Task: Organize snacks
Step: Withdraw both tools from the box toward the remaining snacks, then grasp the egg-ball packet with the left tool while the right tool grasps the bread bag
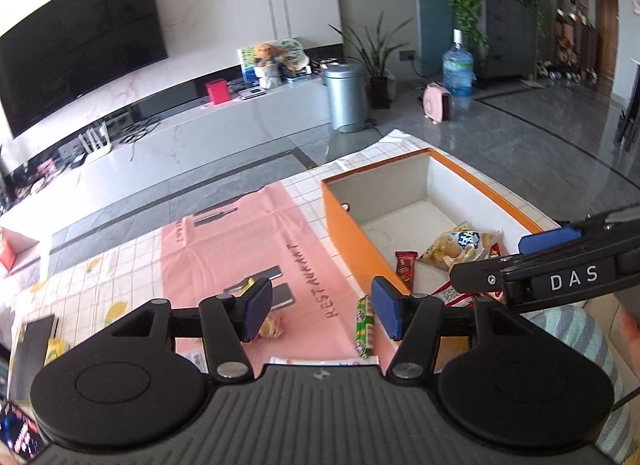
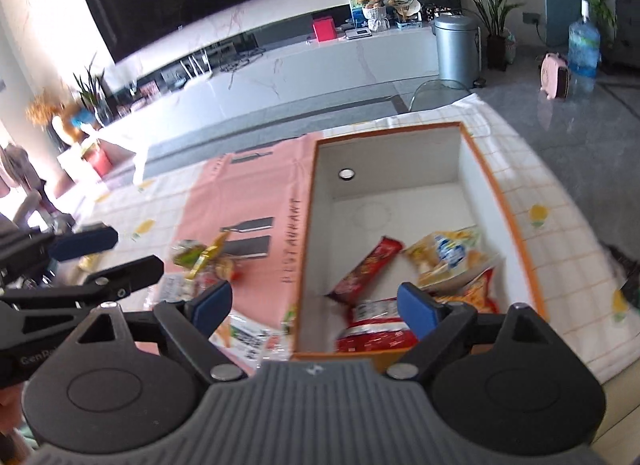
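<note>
An open orange box (image 1: 348, 233) with white inner walls (image 2: 400, 161) stands on the table to the right of a pink mat (image 1: 240, 245). In it lie a yellow chips bag (image 2: 448, 257), a red bar (image 2: 368, 265) and red packets (image 2: 376, 329). On the mat are a green bar (image 1: 364, 329), a small wrapped snack (image 1: 272, 329) and green-gold wrappers (image 2: 200, 255). My left gripper (image 1: 322, 311) hangs open over the mat, with nothing between its pads. My right gripper (image 2: 316, 307) is open above the box's near left corner, also holding nothing.
A checked cloth (image 2: 532, 185) covers the table, and its far edge drops to a grey floor. Beyond stand a metal bin (image 1: 346, 97), a water bottle (image 1: 458, 65), plants and a TV console (image 1: 200, 125). A black flat object (image 1: 32, 341) lies at the table's left.
</note>
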Demonstrator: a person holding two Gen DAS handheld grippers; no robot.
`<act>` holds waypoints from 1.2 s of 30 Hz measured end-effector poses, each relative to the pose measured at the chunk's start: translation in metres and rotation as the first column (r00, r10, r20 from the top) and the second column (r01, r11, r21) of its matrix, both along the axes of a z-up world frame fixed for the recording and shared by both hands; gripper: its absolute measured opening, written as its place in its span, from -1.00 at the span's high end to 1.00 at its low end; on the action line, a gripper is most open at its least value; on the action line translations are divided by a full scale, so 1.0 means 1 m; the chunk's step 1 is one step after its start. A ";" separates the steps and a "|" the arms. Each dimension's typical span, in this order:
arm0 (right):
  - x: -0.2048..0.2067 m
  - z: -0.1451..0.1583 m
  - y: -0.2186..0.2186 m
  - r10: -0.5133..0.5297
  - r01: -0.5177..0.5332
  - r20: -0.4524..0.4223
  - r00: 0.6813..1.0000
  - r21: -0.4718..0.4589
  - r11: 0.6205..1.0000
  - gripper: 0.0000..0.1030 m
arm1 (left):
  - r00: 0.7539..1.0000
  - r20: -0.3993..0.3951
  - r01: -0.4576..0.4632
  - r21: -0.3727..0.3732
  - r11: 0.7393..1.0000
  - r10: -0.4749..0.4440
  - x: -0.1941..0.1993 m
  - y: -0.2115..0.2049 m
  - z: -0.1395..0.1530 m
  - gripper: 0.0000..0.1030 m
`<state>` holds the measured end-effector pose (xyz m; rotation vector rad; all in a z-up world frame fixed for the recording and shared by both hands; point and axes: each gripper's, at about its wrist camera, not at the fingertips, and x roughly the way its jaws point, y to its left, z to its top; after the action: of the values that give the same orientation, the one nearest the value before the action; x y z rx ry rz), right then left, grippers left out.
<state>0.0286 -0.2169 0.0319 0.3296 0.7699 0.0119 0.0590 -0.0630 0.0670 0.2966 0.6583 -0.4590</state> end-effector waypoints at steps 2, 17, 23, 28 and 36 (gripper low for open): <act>-0.008 -0.002 0.013 -0.019 0.020 0.029 0.999 -0.017 1.000 -0.68 | 0.999 -0.008 -0.035 -0.020 0.999 0.034 -0.003 0.014 -0.003 -0.31; -0.033 -0.049 0.124 0.073 -0.037 0.202 0.977 -0.179 0.983 -0.51 | 0.971 -0.076 -0.234 -0.118 0.965 0.226 -0.021 0.119 -0.054 -0.31; -0.021 -0.076 0.150 0.152 -0.105 0.167 0.974 -0.260 0.960 -0.38 | 0.965 -0.142 -0.241 -0.151 0.959 0.220 -0.014 0.138 -0.081 -0.31; -0.004 -0.095 0.154 0.143 -0.104 0.127 0.981 -0.275 0.956 -0.32 | 0.960 -0.159 -0.253 -0.155 0.955 0.229 -0.006 0.143 -0.100 -0.31; 0.036 -0.112 0.158 0.153 -0.125 0.089 0.984 -0.263 0.957 -0.26 | 0.958 -0.168 -0.257 -0.141 0.956 0.233 0.023 0.153 -0.118 -0.35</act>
<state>0.0650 -0.0594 -0.0796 0.0277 0.6762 0.0619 0.0824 0.0899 -0.0508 0.0249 0.7889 -0.2949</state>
